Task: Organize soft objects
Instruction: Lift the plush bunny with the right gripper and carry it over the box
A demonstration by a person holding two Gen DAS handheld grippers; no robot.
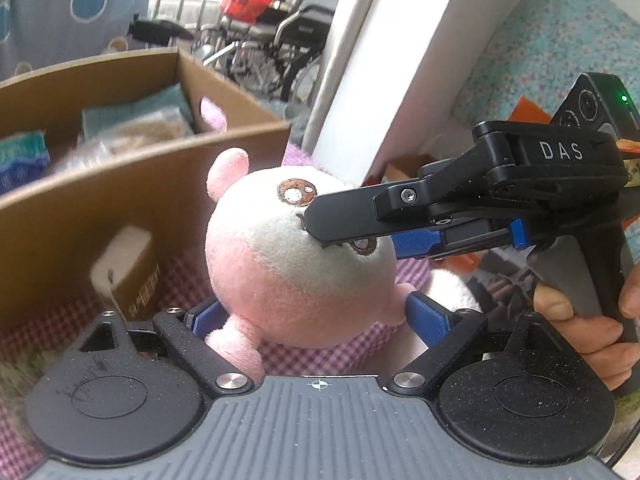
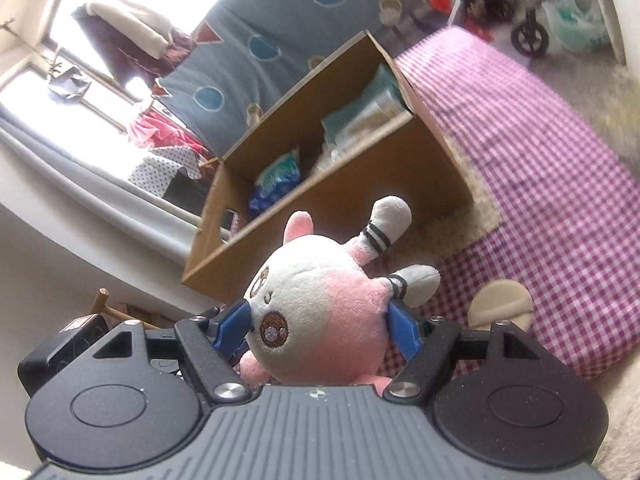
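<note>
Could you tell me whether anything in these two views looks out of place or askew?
Yes: the pink and white plush toy is gripped by both grippers at once, and the right gripper presses one finger across its face. In the cardboard box, packets lie jumbled at angles. A tan disc lies loose on the checked cloth.

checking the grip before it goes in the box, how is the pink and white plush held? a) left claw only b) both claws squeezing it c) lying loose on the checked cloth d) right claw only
b: the plush toy sits between the blue pads of the left claw while the right claw presses its pads on both sides of it too.
</note>
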